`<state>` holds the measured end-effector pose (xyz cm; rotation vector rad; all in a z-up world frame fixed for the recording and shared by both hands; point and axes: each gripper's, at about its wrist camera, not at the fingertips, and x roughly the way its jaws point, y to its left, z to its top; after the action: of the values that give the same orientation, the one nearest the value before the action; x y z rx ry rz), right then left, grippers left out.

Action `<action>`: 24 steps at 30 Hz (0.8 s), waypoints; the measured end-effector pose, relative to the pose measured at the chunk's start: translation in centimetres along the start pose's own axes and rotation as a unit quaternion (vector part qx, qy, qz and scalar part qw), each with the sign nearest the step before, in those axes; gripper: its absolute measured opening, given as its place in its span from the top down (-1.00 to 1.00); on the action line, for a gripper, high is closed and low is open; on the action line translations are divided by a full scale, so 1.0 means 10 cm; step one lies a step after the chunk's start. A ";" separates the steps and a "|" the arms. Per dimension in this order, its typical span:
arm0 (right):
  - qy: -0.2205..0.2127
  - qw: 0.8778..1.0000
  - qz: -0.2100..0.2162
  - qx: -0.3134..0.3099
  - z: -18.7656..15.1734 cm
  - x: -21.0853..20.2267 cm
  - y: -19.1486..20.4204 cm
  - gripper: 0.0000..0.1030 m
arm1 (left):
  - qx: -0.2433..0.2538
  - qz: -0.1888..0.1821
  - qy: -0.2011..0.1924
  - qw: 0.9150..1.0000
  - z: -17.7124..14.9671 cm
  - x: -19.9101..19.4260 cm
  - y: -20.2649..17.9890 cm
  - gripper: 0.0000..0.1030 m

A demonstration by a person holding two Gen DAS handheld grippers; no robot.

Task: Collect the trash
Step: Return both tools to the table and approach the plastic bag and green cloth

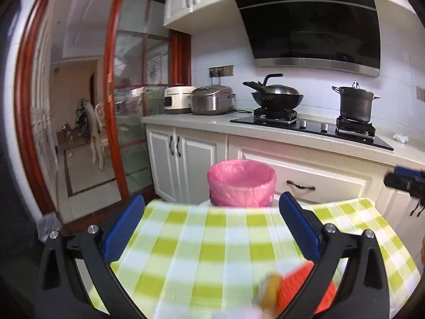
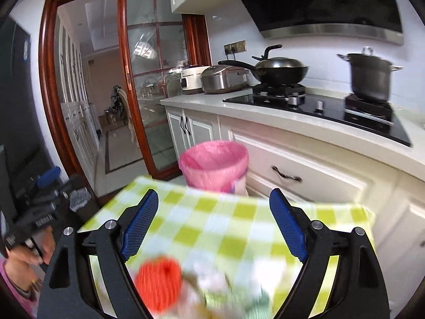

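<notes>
On the checked table point(image 2: 228, 228) our left gripper point(image 1: 209, 228) and right gripper point(image 2: 212, 220) gaped wide, empty; the blurred trash point(image 2: 159, 281) lay uncollected, the pink-lined bin point(image 2: 215, 167) waiting beyond.

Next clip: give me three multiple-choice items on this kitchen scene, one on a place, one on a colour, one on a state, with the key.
1. Where does the bin stand?
A. beyond the table's far edge, before the cabinets
B. on the counter
C. on the hob

2. What colour is the bin's liner?
A. black
B. pink
C. blue

3. How is the left tool?
A. shut on a wrapper
B. shut, empty
C. open, empty

Key: 1 A, the checked table hides its base, white cabinets behind; 2 B, pink plastic folds over the rim; 3 C, its blue pads stand wide apart with only tablecloth between them.
</notes>
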<state>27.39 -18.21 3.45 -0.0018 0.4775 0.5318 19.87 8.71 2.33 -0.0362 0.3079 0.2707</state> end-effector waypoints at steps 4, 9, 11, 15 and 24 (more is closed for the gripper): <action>0.017 1.000 -0.022 0.014 -0.56 -0.40 0.01 -0.58 | -0.024 -0.011 0.025 0.999 -0.39 -0.53 0.06 -0.91; 0.043 0.998 -0.036 0.030 -1.08 -0.56 -0.03 -0.58 | -0.020 -0.024 0.044 0.999 -0.68 -0.80 -0.02 -0.91; 0.047 0.997 -0.047 0.029 -1.20 -0.56 -0.03 -0.58 | -0.014 -0.024 0.047 0.999 -0.74 -0.82 -0.08 -0.91; 0.049 0.996 -0.065 0.036 -1.37 -0.54 -0.06 -0.58 | -0.017 -0.029 0.044 0.998 -0.88 -0.84 -0.19 -0.91; 0.084 0.992 -0.083 0.050 -1.69 -0.23 -0.20 -0.41 | -0.019 -0.048 0.067 0.996 -1.22 -0.74 -0.32 -0.91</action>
<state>19.23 -23.16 -10.80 0.0108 0.6614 0.3451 10.40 2.75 -7.08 -0.1067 0.4328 0.1787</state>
